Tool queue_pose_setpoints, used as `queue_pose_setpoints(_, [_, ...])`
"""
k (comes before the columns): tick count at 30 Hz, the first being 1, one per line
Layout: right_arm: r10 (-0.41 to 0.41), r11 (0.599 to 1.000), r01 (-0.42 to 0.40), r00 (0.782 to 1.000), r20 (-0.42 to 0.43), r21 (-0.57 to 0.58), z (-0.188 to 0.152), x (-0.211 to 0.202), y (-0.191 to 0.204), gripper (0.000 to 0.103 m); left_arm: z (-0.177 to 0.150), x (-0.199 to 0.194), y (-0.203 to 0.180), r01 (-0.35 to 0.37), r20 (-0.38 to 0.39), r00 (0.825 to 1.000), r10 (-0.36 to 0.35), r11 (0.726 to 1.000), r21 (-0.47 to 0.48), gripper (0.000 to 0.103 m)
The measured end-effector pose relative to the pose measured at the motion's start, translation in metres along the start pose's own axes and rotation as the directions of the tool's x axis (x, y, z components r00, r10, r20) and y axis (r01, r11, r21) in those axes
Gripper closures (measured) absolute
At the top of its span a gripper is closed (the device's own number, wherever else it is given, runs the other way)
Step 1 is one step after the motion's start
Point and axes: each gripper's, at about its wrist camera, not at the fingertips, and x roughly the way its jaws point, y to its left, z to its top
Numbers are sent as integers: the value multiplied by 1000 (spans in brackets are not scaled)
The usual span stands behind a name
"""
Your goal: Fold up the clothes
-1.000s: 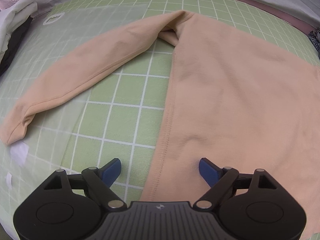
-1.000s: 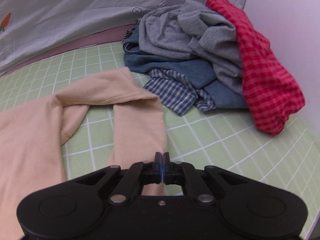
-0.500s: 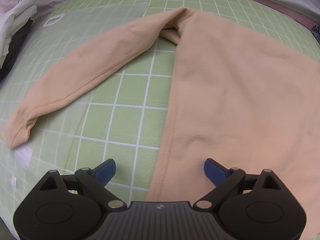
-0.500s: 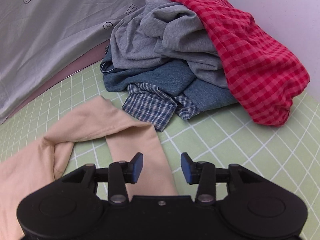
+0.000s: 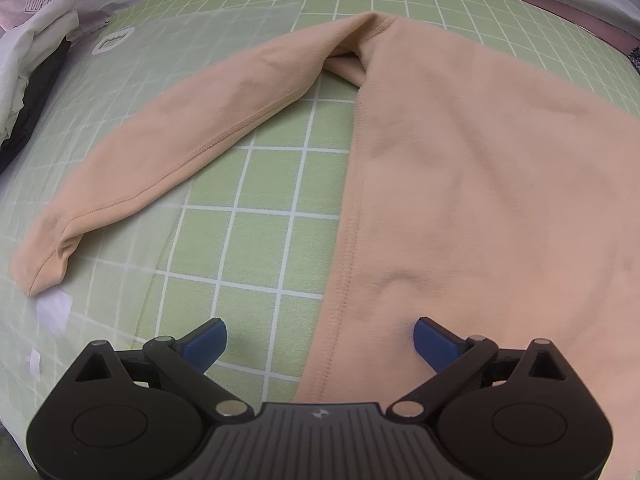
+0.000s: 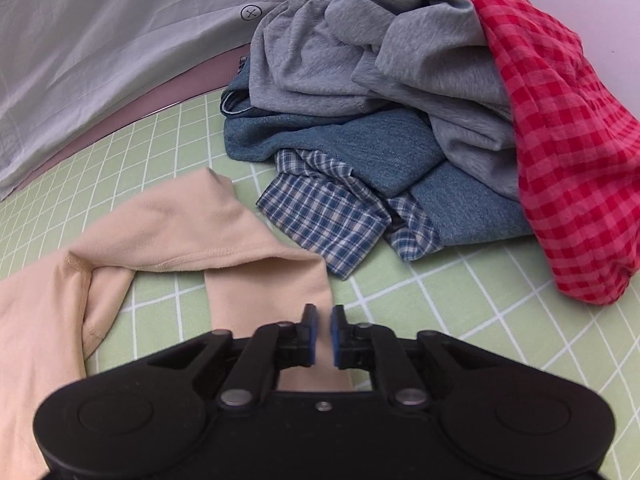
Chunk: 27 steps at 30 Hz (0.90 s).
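A green grid mat (image 5: pixel 256 240) carries a peach long-sleeved top (image 5: pixel 480 200) spread flat, one sleeve (image 5: pixel 180 152) angled outward, likely laid out for folding. Beyond its other sleeve (image 6: pixel 268 304), bent back on itself, waits a heap of unfolded clothes (image 6: pixel 400 120). The left gripper (image 5: pixel 320 338) straddles the top's side seam, jaws opening wide and pressing nothing. The right gripper (image 6: pixel 323 336) is nearly shut over that sleeve; whether it pinches cloth, I cannot tell.

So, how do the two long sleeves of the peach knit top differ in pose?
The sleeve in the left wrist view lies straight, stretched diagonally away from the body; the sleeve in the right wrist view is bent sharply at its middle. The first reaches onto a clear plastic sheet; the second ends under the right gripper. Both lie flat on the green grid mat.
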Motion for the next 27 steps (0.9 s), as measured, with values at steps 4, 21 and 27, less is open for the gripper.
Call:
queue_pose_setpoints(4, [-53,996,58,996,75,-62,9,-15,0,102,-1,0,2,3,0,1000,-3,1000,4,3])
queue_pose_setpoints(21, [-26,947,37,999,39,-320,-65,-46,72,102,-4,-1,2,18,1,1000,-18,1000,-4,3])
queue_pose_setpoints(27, [0,976,12,998,58,-217,-67,-60,72,76,-5,0,3,20,-2,1000,-20,1000,-2,1])
